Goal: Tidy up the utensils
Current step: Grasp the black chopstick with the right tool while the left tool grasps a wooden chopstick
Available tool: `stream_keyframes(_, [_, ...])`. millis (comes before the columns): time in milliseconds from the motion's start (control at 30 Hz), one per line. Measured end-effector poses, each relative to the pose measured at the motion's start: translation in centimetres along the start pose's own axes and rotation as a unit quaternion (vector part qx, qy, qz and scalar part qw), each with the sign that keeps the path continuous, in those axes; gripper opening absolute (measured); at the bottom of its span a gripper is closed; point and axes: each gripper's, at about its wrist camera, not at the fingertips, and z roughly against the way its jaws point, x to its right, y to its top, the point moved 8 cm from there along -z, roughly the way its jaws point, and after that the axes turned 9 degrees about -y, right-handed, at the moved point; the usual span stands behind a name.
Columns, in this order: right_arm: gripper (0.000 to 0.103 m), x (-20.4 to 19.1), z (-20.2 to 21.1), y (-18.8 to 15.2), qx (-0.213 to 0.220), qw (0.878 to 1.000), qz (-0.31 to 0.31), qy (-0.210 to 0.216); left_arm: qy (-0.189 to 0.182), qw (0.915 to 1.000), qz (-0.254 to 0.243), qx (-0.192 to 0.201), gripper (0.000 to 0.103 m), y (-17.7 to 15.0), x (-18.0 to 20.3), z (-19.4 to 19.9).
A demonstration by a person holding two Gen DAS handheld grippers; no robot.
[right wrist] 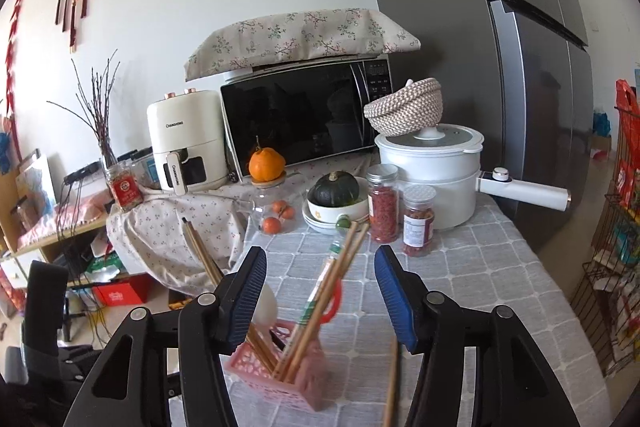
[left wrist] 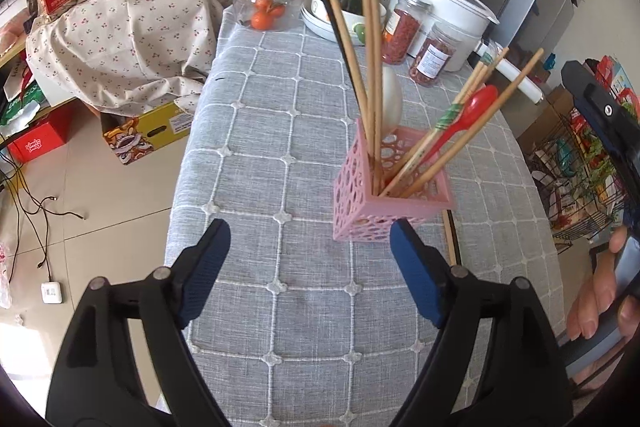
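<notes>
A pink perforated utensil holder [left wrist: 384, 199] stands on the grey checked tablecloth [left wrist: 280, 131]. It holds several wooden chopsticks [left wrist: 370, 67], a black chopstick, a red spoon [left wrist: 468, 111] and a white spoon [left wrist: 391, 99]. One wooden chopstick [left wrist: 451, 239] lies flat on the cloth just right of the holder. My left gripper [left wrist: 310, 247] is open and empty, just in front of the holder. My right gripper [right wrist: 320, 283] is open and empty above the holder [right wrist: 280, 375]. The loose chopstick [right wrist: 391, 379] lies below its right finger.
At the table's far end stand a glass jar of small oranges [left wrist: 266, 1], stacked bowls with a squash [right wrist: 336, 203], two spice jars [right wrist: 384, 203], a white electric pot [right wrist: 436, 171], a microwave [right wrist: 304, 115] and an air fryer [right wrist: 186, 143]. A wire rack [left wrist: 576, 171] stands right of the table.
</notes>
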Motion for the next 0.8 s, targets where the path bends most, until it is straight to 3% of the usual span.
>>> stream_keyframes(200, [0.069,4.9,-0.6,-1.4,-0.051,0.999,-0.004,-0.008,-0.014,0.9996,-0.008,-0.025,0.083,-1.1,2.4,-1.8])
stream_keyframes(400, [0.077,7.8,-3.4,-5.2,-0.130,0.990,0.032,-0.034,-0.011,0.9987,-0.017,-0.048,0.083,-2.0,3.9,-3.3])
stream_keyframes(600, [0.077,8.5,-6.4,-9.4,-0.204,0.975,0.079,-0.044,-0.004,0.9985,-0.022,-0.051,0.083,-2.0,4.6,-3.6])
stream_keyframes(800, [0.078,7.9,-10.1,-14.1,-0.299,0.945,0.126,-0.050,0.012,0.9987,-0.026,-0.042,0.083,-1.8,4.3,-3.6])
